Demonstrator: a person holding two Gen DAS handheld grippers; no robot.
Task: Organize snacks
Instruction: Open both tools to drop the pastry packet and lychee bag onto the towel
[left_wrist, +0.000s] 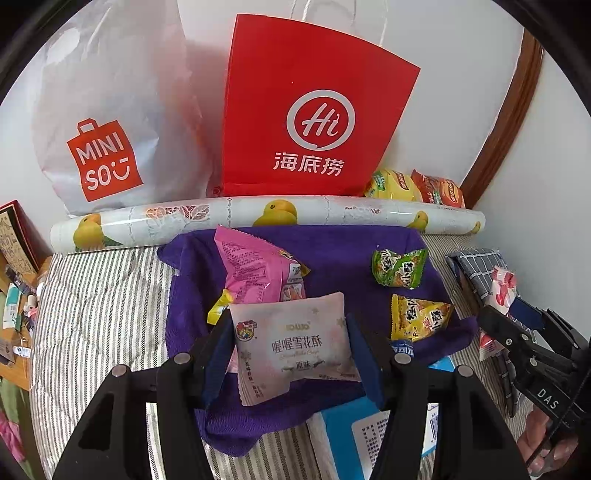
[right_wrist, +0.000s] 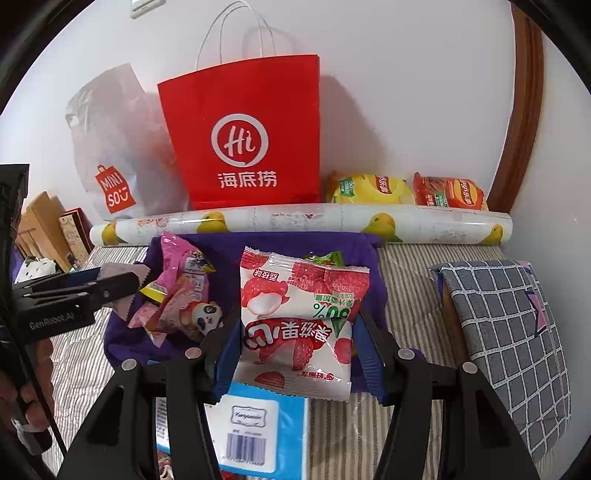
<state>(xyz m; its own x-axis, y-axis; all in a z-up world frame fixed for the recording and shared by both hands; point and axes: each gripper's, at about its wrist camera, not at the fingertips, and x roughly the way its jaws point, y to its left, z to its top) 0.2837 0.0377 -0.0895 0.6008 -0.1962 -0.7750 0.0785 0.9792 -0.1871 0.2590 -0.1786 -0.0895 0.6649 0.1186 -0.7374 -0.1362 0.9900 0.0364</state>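
My left gripper (left_wrist: 291, 343) is shut on a pale pink snowflake-crisp packet (left_wrist: 295, 343), held above the purple towel (left_wrist: 332, 251). My right gripper (right_wrist: 295, 332) is shut on a red-and-white lychee jelly packet (right_wrist: 299, 317); it shows at the right edge of the left wrist view (left_wrist: 502, 291). On the towel lie a pink snack bag (left_wrist: 258, 269), a green packet (left_wrist: 399, 267) and a yellow packet (left_wrist: 419, 317). The pink bag also shows in the right wrist view (right_wrist: 177, 295), with the left gripper (right_wrist: 122, 277) beside it.
A red Haidilao paper bag (left_wrist: 310, 110) and a white Miniso bag (left_wrist: 107, 122) stand against the wall behind a rolled lemon-print sheet (left_wrist: 258, 218). Yellow (right_wrist: 369, 190) and orange (right_wrist: 448, 194) chip bags lie behind the roll. A blue tissue pack (right_wrist: 258, 432) and a checked pillow (right_wrist: 509, 332) lie on the striped bed.
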